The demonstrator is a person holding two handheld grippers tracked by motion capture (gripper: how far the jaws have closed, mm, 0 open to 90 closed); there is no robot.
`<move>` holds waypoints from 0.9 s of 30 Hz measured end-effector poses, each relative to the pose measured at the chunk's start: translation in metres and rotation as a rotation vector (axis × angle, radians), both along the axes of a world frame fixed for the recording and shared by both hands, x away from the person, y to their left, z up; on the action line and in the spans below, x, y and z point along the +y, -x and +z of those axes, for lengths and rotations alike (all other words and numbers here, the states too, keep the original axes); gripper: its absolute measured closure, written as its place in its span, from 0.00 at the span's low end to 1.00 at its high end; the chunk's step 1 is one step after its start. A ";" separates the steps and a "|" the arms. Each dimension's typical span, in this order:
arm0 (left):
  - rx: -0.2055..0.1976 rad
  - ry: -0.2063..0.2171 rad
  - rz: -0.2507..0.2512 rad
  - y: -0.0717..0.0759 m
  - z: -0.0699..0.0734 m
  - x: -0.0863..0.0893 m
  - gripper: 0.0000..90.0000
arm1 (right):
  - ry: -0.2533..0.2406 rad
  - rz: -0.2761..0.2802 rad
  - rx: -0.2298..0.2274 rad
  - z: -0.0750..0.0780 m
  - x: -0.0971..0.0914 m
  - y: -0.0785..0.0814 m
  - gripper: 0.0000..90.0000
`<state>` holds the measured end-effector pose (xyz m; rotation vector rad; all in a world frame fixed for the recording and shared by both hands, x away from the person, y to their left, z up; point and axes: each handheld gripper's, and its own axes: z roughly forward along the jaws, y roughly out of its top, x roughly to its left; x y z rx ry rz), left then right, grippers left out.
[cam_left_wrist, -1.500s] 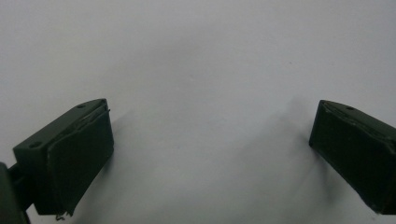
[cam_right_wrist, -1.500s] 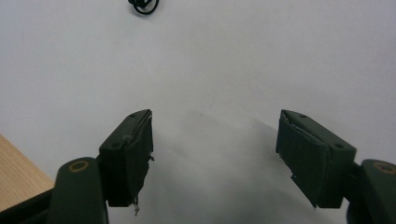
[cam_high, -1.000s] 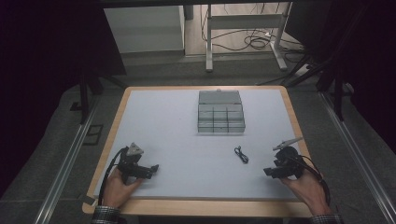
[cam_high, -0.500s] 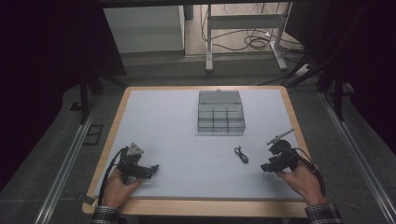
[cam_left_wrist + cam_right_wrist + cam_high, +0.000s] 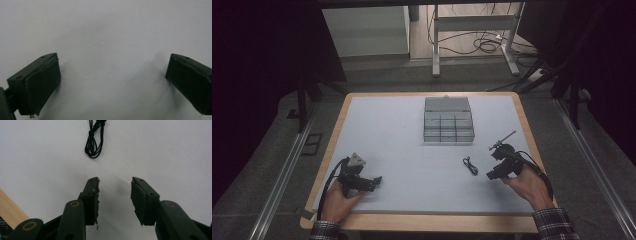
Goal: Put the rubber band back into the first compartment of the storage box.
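Right claw (image 5: pixel 114 195), its jaws just narrowing with nothing between them, points at the black cord (image 5: pixel 94 142) on the bench (image 5: pixel 387 130); left claw (image 5: pixel 112 82) stands spread wide.

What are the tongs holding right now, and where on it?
Nothing. The right tongs, jaws just closing, are empty, short of the coiled black cord. The left tongs stand wide open over the bare table.

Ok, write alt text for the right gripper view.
The right gripper points its two black jaws, parted with nothing between them, at a small coiled black cord lying just ahead on the white table. The table's wooden edge shows at lower left.
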<state>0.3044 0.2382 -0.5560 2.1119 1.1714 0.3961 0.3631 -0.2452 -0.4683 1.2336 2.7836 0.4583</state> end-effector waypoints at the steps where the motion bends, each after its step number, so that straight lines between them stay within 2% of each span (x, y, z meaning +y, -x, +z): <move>1: 0.000 0.000 0.000 0.000 0.000 0.000 0.00 | 0.006 0.002 0.003 0.000 0.001 -0.001 0.65; 27: 0.000 0.000 -0.001 0.000 0.000 0.000 0.00 | 0.095 0.084 0.080 0.000 0.039 -0.020 0.67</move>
